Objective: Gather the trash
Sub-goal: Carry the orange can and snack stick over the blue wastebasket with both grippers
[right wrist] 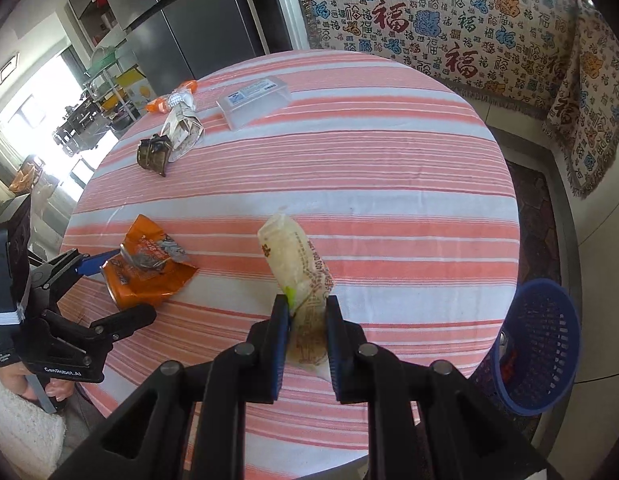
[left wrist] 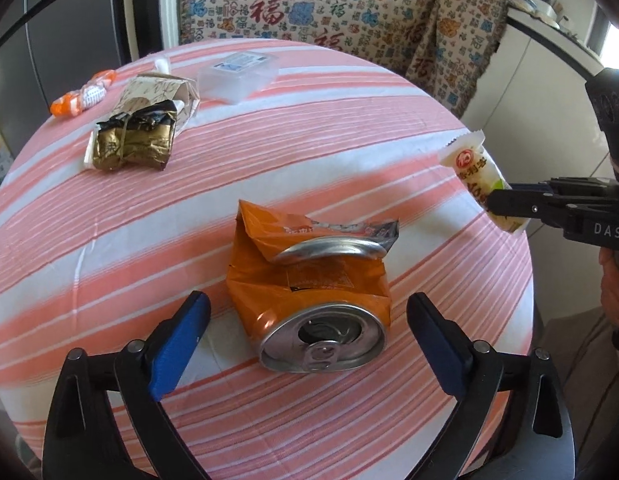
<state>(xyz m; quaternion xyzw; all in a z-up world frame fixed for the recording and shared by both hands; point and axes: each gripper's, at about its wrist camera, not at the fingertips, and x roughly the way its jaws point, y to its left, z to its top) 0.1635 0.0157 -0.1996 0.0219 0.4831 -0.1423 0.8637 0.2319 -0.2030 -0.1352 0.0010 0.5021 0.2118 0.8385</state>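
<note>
A crushed orange can point(left wrist: 309, 292) lies on the striped round table point(left wrist: 349, 140), its silver top toward me. My left gripper point(left wrist: 309, 320) is open, one blue finger on each side of the can, not touching it. It shows at the left of the right wrist view point(right wrist: 109, 284) beside the can point(right wrist: 149, 268). My right gripper point(right wrist: 307, 312) is shut on a white snack wrapper point(right wrist: 297, 264) and holds it above the table. The wrapper also shows in the left wrist view point(left wrist: 479, 180), off the table's right edge.
A gold and black wrapper with a paper carton point(left wrist: 141, 128), an orange and white wrapper point(left wrist: 83, 94) and a clear plastic box point(left wrist: 237, 74) lie at the table's far side. A blue mesh basket point(right wrist: 537, 344) stands on the floor at the table's right. A patterned sofa cover point(right wrist: 449, 20) is behind.
</note>
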